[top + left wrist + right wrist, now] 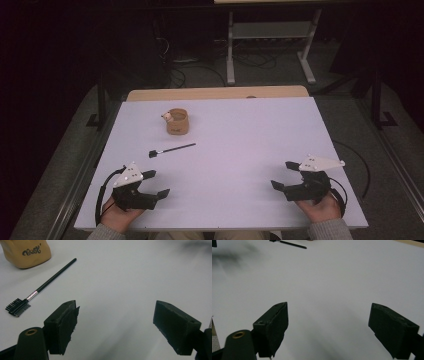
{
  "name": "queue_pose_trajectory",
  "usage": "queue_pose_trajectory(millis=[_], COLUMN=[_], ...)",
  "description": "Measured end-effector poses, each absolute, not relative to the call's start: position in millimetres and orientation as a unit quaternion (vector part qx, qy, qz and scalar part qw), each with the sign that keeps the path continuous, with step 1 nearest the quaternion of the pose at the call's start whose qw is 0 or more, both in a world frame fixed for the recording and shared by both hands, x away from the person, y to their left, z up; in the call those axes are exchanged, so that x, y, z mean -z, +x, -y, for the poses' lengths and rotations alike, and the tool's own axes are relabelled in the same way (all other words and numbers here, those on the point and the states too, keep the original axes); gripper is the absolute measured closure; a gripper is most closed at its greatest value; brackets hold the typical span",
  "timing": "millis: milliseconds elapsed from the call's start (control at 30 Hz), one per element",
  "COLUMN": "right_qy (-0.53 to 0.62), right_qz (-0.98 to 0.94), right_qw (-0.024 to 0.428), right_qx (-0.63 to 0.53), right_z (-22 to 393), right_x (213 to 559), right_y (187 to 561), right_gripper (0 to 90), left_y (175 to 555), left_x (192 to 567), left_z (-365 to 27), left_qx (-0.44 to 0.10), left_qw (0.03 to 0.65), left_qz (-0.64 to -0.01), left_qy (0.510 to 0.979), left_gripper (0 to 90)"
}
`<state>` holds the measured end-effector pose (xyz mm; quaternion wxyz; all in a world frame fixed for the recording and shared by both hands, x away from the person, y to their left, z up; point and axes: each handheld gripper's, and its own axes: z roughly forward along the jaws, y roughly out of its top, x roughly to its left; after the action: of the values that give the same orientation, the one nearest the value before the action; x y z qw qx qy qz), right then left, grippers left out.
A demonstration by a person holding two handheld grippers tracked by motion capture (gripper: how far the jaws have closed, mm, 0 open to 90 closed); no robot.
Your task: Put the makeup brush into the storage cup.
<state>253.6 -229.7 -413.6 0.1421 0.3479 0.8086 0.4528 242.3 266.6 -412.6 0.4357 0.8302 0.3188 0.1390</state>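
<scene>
Two tools (156, 183) (283, 175) agape; one brush (171, 149); one cup (177, 121).

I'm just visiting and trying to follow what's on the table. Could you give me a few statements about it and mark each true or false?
1. Both grippers, the left gripper and the right gripper, are open and hold nothing. True.
2. The brush stands inside the tan cup. False: it lies flat on the white table, nearer the person than the cup.
3. The brush lies closer to the left gripper. True.
4. The cup lies on its side. False: it stands upright.
</scene>
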Motion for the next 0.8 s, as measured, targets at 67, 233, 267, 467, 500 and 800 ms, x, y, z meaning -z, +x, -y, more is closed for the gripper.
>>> queue_pose_trajectory(millis=[67, 233, 267, 467, 500, 800], right_qy=[0.347, 0.347, 0.347, 0.346, 0.345, 0.35], right_qz=[-0.809, -0.812, -0.812, -0.813, -0.813, -0.812], right_qw=[0.141, 0.137, 0.137, 0.136, 0.137, 0.133], right_qx=[-0.453, -0.449, -0.449, -0.448, -0.448, -0.447], right_z=[229.2, 227.9, 227.9, 227.2, 227.5, 232.2], right_x=[414.0, 414.6, 414.6, 414.2, 413.9, 415.6], right_y=[253.9, 254.1, 254.1, 254.8, 255.0, 256.3], right_gripper=[15.2, 15.6, 15.6, 15.6, 15.6, 16.8], left_y=[241.8, 241.8, 241.8, 243.4, 244.2, 260.6], left_x=[412.6, 412.1, 412.1, 408.7, 407.1, 393.2], left_z=[-266.7, -266.8, -266.8, -265.4, -265.7, -264.4], left_qx=[-0.138, -0.137, -0.137, -0.123, -0.118, -0.123], left_qw=[0.435, 0.436, 0.436, 0.446, 0.445, 0.439], left_qz=[-0.32, -0.318, -0.318, -0.307, -0.308, -0.293], left_qy=[0.83, 0.83, 0.83, 0.831, 0.833, 0.841], left_gripper=[18.8, 18.8, 18.8, 21.3, 22.4, 22.3])
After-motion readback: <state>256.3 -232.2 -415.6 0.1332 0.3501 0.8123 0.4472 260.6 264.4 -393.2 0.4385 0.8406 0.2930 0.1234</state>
